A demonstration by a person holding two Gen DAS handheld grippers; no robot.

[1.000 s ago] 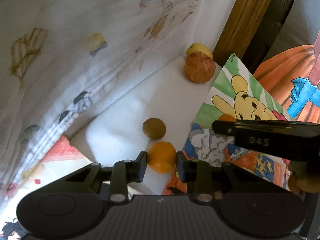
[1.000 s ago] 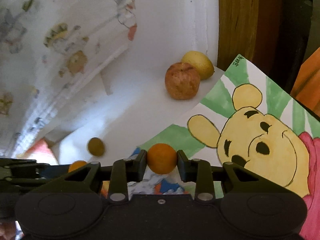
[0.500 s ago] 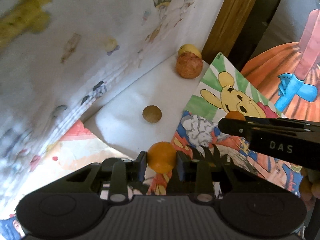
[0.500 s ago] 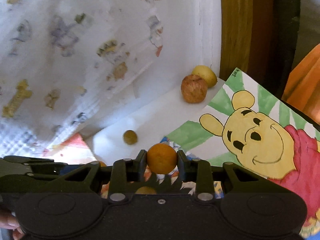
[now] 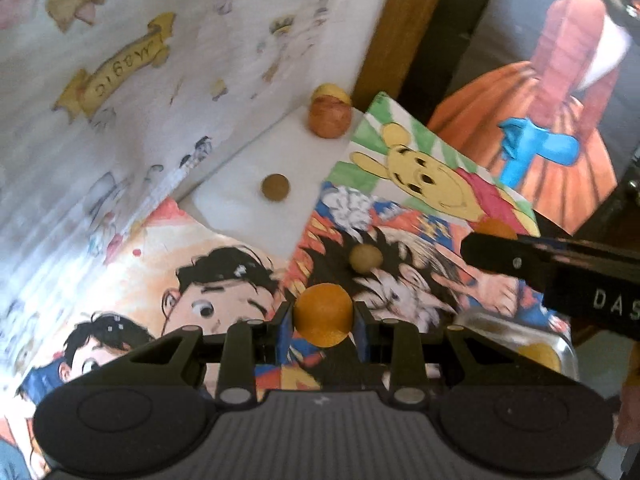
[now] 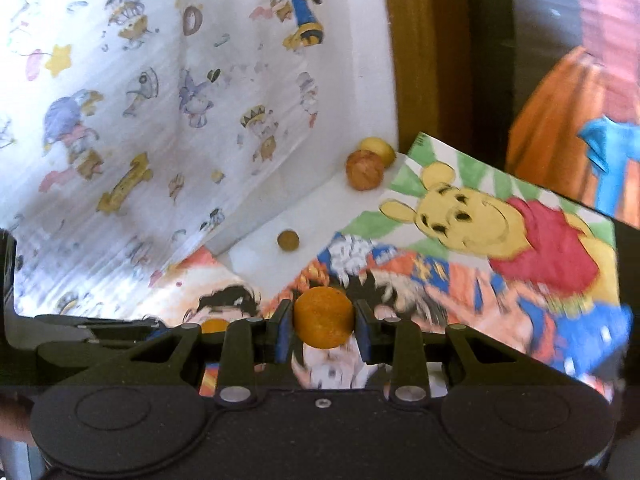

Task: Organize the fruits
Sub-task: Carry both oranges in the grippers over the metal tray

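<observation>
Gleaming round orange fruit (dimpled skin)

Bright, warm daylight throughout, strongest on the white printed cloth, washed out and nearly glaring at upper left in both views. Dark, heavily shadowed behind the wooden post. Strong fisheye bending at the edges, with black corners. Motion blur across the cartoon drawings (worst at lower right of the right wrist view) and smeared print on the cloth at far left. Sharp only close in: orange fruit crisp, no glare.
</observation>
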